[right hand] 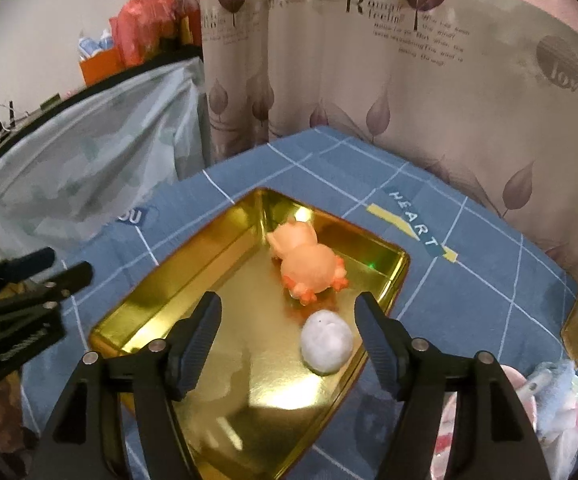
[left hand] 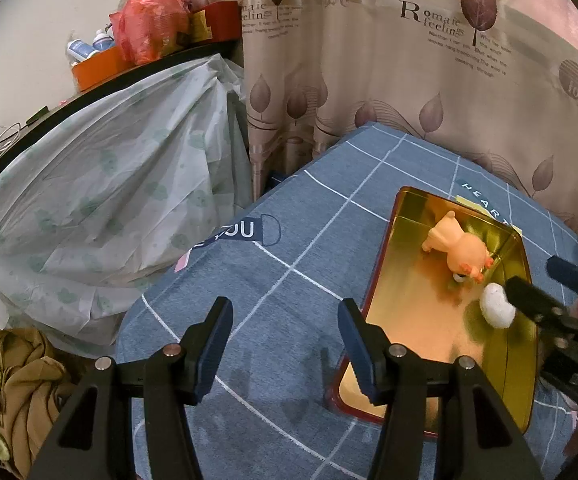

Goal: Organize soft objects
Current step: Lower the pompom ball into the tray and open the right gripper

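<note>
— Toys' location? Orange toy (right hand: pixel 309 266) and white ball (right hand: pixel 326 340) lay inside the gold tray (right hand: pixel 177 280).
— Jaws? Right gripper (right hand: pixel 289 334) apart above the ball, gripping nothing; left gripper (left hand: pixel 285 344) apart, empty, over the blue cloth (left hand: pixel 289 240).

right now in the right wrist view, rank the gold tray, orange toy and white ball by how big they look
1. gold tray
2. orange toy
3. white ball, though it lies nearer the camera, so the gap is unsure
</note>
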`<state>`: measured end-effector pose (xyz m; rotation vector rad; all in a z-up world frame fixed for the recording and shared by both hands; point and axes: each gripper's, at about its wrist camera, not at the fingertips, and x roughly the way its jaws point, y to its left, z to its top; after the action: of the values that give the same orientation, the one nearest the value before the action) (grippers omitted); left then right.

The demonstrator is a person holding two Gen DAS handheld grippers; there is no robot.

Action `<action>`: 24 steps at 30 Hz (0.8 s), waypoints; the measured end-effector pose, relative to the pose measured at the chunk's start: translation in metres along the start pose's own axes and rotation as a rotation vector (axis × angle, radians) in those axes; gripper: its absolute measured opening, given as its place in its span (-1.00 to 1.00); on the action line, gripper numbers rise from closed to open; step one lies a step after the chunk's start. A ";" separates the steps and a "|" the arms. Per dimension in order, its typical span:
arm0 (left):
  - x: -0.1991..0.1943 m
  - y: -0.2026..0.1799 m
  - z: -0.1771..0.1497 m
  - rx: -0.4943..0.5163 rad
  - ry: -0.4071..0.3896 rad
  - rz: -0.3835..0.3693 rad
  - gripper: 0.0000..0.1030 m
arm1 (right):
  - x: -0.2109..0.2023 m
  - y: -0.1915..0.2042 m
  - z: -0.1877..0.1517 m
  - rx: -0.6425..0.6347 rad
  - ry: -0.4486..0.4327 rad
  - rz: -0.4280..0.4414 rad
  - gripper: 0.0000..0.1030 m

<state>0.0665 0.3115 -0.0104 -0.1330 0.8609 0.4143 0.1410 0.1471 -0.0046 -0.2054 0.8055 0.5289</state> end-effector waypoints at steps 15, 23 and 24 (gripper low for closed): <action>0.000 -0.004 0.000 0.008 -0.005 0.004 0.09 | -0.077 -0.009 -0.033 0.078 -0.092 0.031 0.34; 0.000 -0.004 -0.001 0.017 -0.008 0.006 0.09 | -0.110 -0.042 -0.068 0.127 -0.099 -0.074 0.35; 0.000 -0.005 -0.001 0.018 -0.008 0.006 0.09 | -0.114 -0.050 -0.075 0.140 -0.092 -0.096 0.36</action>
<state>0.0678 0.3071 -0.0112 -0.1121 0.8567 0.4123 0.0552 0.0346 0.0265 -0.0892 0.7361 0.3869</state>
